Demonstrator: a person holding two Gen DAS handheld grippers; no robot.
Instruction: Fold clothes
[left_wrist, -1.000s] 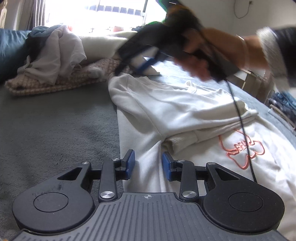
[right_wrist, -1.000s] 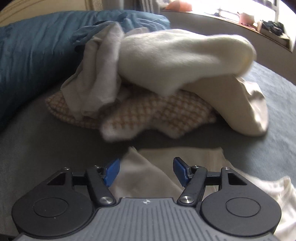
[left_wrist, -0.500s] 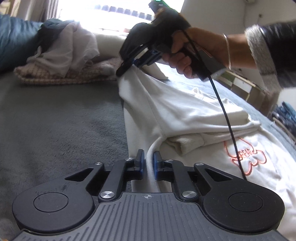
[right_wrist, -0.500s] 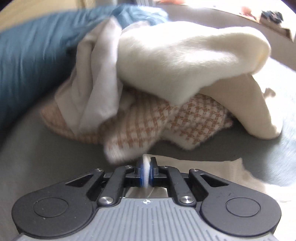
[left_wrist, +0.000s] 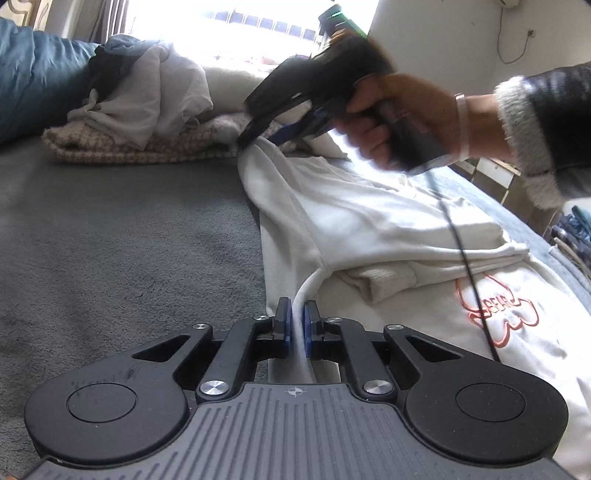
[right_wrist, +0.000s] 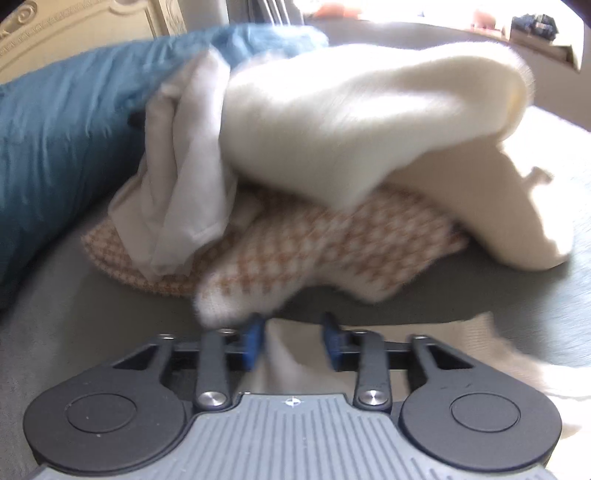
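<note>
Pinching a white fold between its blue pads, our left gripper (left_wrist: 298, 325) is clamped on the near edge of the white sweatshirt (left_wrist: 369, 229), jaws nearly together with only the cloth ridge between them. We see the sweatshirt spread on the grey blanket (left_wrist: 122, 236), right of centre, partly folded, one cuffed sleeve (left_wrist: 384, 280) tucked across its middle and an orange outlined print (left_wrist: 498, 314) on the near right part. Our right gripper (left_wrist: 291, 129) sits at the far end of the same garment, held by a person's hand (left_wrist: 391, 125) with a fuzzy grey cuff (left_wrist: 524, 129) and a bracelet; a black cable (left_wrist: 461, 251) drops from it over the print. In the right wrist view that gripper (right_wrist: 293, 341) has its blue pads spread apart, with a peak of white cloth standing between them, close to the left pad; the shot is blurred, so we cannot tell if any cloth is touched, but the jaws are clearly released, not clenched. Far of it lies a pile of clothes: a tan check knit (right_wrist: 314, 254) at the bottom, a thin pale grey garment (right_wrist: 184, 177) draped on the left, a thick cream knit (right_wrist: 351, 122) on top. A blue duvet (right_wrist: 66, 140) is bunched at far left.
</note>
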